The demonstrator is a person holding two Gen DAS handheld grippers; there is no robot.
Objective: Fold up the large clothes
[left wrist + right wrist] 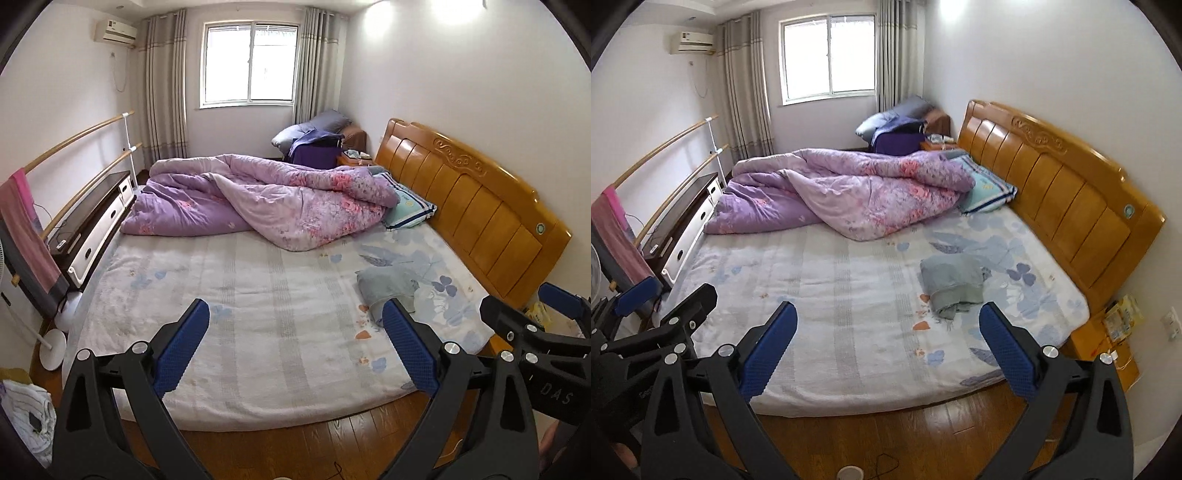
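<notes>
1. Left wrist view: left gripper (295,341) hangs over the near edge of the bed (258,376), fingers spread wide, nothing between them.
2. Right gripper (888,343) is the same: fingers fully released, empty, aimed down across the mattress. Both grippers sit side by side; each shows at the edge of the other's view.
3. Task item: a grey-green garment (951,286) lies on the sheet on the headboard (1052,199) side, well apart from both grippers. Neither one touches it.
4. It reads as a compact folded bundle, layers stacked, one rolled edge toward the camera. Looks folded and set down, though fisheye distortion makes the neatness of the edges hard to judge.
5. Purple quilt (842,192) is bunched along the far side of the bed, partly over a striped pillow (988,194). It isn't laid out for folding and may not be part of the job.
6. Pale cloth heap (26,417) sits on the floor at the left edge of the left wrist view; can't tell what it is, possibly more laundry.
7. Progress call: one garment appears done. No other clothing is spread on the bed, so either the task is near its end or the next piece is yet to be fetched.
</notes>
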